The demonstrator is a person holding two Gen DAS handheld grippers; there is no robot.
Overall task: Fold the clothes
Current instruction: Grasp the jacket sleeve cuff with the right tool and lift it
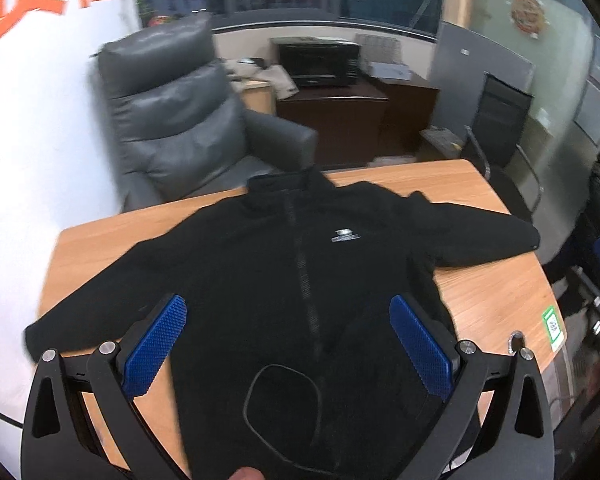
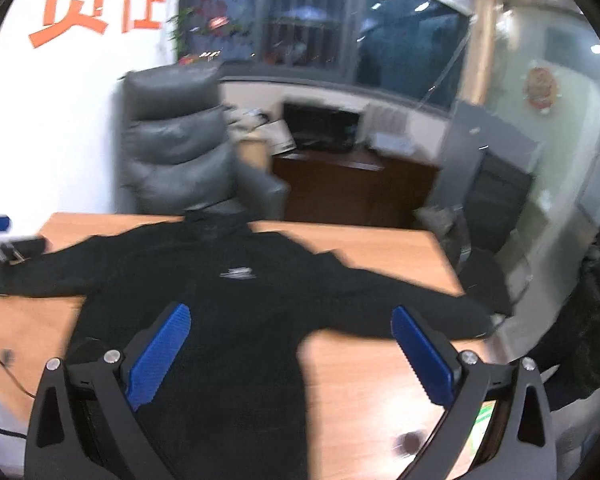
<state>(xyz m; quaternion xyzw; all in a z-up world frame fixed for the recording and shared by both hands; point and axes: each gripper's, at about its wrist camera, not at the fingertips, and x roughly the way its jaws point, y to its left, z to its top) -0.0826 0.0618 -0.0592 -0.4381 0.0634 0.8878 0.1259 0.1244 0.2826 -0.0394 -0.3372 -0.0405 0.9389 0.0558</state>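
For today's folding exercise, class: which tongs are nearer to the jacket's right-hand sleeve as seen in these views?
Right. The right tongs hang open just before that sleeve. The left tongs hang open over the jacket body at the zipper, farther away.

Light wood-grain bench (image 1: 480,304), rounded corners, set ahead of and beneath both tongs. Black zip-front jacket (image 1: 284,256) lies flat on it, front up, collar at the edge far from the tongs, hem at the near edge. Both sleeves spread outward; left cuff reaches past the bench edge. Small white chest logo (image 1: 343,236) beyond the left tongs' tips. Green-and-white sticker (image 1: 553,326) on the bench surface, outboard of the left tongs' right-hand finger, near the corner.
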